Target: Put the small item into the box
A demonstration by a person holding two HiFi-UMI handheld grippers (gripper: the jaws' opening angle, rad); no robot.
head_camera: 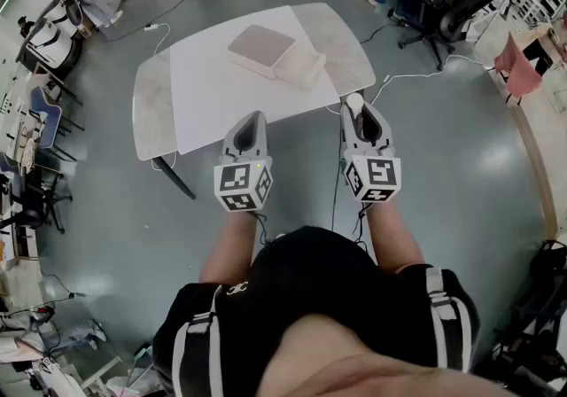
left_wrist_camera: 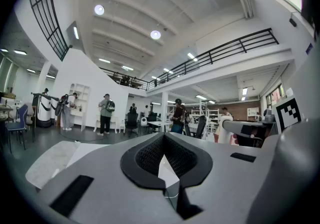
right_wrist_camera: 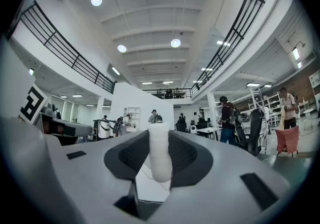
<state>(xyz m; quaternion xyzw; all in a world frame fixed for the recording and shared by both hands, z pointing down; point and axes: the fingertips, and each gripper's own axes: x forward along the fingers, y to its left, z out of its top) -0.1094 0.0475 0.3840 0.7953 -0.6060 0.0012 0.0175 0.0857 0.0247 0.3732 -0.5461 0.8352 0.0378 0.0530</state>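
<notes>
Most of small item hidden between fingers

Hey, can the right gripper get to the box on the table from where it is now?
Probably yes. The right gripper, holding the white item, is near the table's front edge, and only bare white sheet lies between it and the box.

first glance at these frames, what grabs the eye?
The right hand-held gripper is closed on a small white item that stands upright between its jaws. It is held out in front of the person, at the near edge of the table. Beside it, the left hand-held gripper has its jaws together and empty. Further back, a beige box sits on the white sheet covering the table's middle.
</notes>
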